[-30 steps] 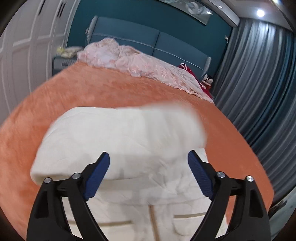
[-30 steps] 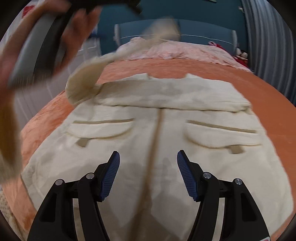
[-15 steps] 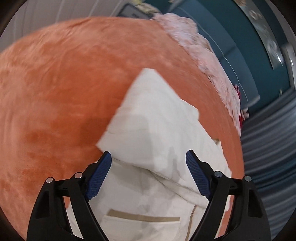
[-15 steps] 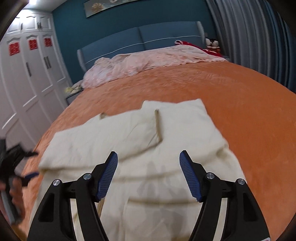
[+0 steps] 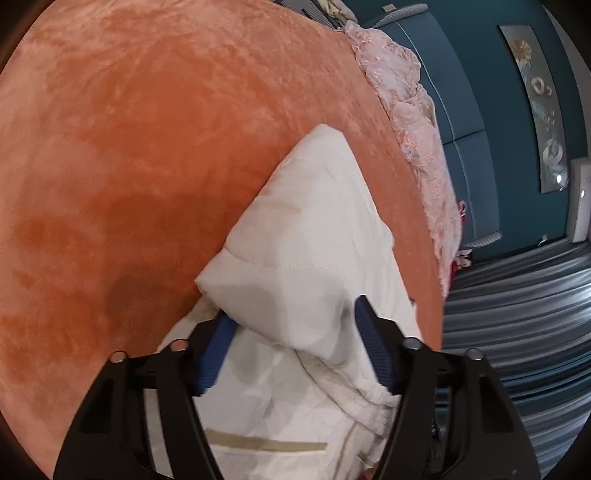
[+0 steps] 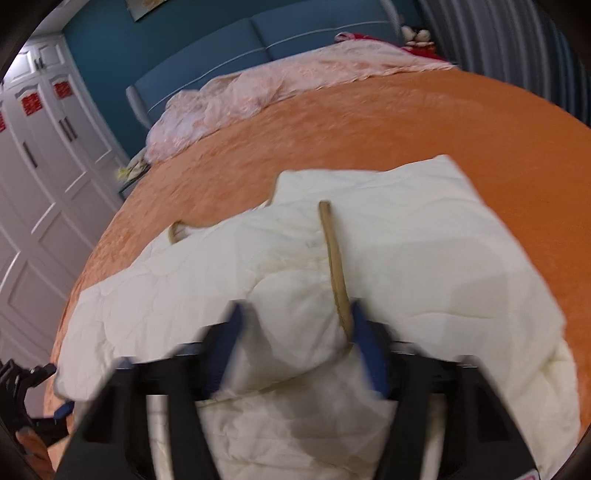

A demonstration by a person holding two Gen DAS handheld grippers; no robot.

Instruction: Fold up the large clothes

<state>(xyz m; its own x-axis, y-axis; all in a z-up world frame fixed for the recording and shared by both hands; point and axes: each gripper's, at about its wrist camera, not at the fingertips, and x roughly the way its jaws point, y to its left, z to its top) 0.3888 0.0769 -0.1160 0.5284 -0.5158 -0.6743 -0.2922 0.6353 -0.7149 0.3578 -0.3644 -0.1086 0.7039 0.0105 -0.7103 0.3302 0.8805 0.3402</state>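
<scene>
We see a cream-white quilted padded jacket lying partly folded on the bed's orange plush blanket, a tan placket strip running up its middle in the right wrist view; a tan-edged pocket flap shows near the bottom of the left wrist view.

The left tongs, black with blue ribbed pads, have just been closing and sit at a middling gap; a folded corner of the jacket lies between them, draped over the left pad, while the right pad stands beside the cloth; we cannot tell whether both pads press on it.

The right tongs are blurred; they too have just been closing, and a bunched ridge of jacket fills the narrowed gap between the blue pads, the tan strip running down beside the right pad; it looks like a grip on the fabric, though the blur leaves us unsure.

In the right wrist view the left tongs show at the lower left edge, at the jacket's near corner.

Behind the jacket a pale pink lace bedspread lies crumpled along the teal padded headboard; white panelled wardrobe doors stand at one side and grey pleated curtains at the other.
</scene>
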